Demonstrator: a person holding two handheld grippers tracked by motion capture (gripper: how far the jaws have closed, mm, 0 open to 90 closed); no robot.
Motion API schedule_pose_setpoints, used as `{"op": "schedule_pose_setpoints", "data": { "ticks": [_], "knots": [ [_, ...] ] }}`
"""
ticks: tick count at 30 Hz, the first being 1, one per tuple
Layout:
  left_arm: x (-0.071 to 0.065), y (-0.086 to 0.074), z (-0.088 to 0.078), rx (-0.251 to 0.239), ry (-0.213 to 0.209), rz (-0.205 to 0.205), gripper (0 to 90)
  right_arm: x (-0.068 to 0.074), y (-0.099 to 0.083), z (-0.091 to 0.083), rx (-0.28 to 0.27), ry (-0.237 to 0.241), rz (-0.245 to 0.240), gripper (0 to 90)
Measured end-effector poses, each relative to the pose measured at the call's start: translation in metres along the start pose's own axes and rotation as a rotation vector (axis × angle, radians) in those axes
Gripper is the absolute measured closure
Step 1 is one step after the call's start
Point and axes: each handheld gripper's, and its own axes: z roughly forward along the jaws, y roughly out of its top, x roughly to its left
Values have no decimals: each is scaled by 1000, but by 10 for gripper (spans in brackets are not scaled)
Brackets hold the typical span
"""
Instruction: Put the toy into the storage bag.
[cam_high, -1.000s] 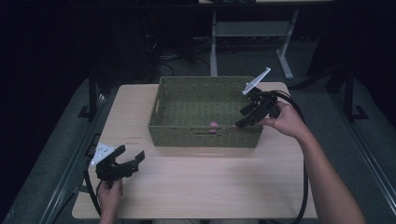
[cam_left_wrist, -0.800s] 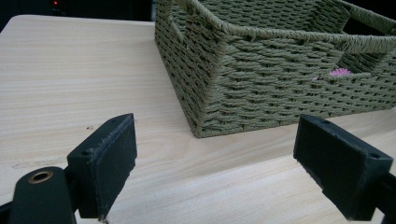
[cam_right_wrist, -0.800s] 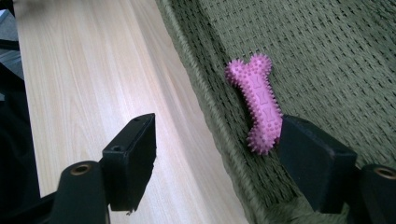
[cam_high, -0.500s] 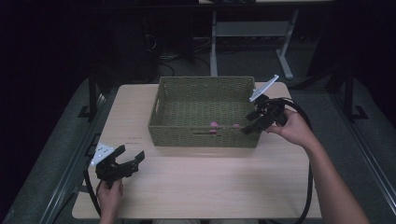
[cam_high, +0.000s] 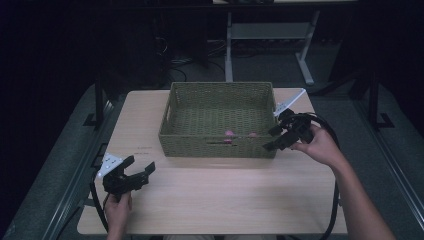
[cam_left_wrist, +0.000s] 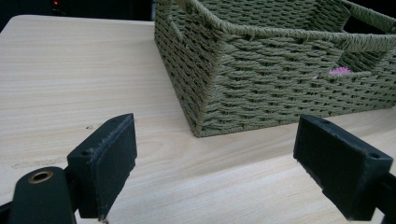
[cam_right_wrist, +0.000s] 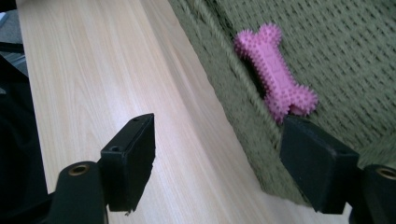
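Note:
A green woven basket (cam_high: 200, 142) stands at the middle of the wooden table (cam_high: 225, 190). A pink spiky bone toy (cam_high: 230, 134) lies inside it against the near wall, also seen in the right gripper view (cam_right_wrist: 275, 70) and through the handle slot in the left gripper view (cam_left_wrist: 340, 71). My right gripper (cam_high: 270, 139) hovers at the basket's near right corner, open; in its own view its jaws (cam_right_wrist: 217, 135) straddle the basket wall (cam_right_wrist: 243, 107), holding nothing. My left gripper (cam_high: 141, 165) rests low at the table's near left, open and empty (cam_left_wrist: 217, 140), pointing toward the basket (cam_left_wrist: 280, 84).
Bare tabletop lies in front of the basket and to its left. Beyond the table are a dark floor, cables and a white desk frame (cam_high: 300, 60). Each gripper trails a black cable.
My right gripper has drawn back from above the basket's right rim toward its near right corner and sunk a little. The left gripper has stayed put.

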Motion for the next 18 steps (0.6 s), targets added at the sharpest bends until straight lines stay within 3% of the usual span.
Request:
{"op": "schedule_pose_setpoints", "data": {
  "ticks": [18],
  "knots": [
    [0, 0, 0, -3, 1, -2, 128, 4, -27, 7, -9, 6, 27, 253]
  ]
}}
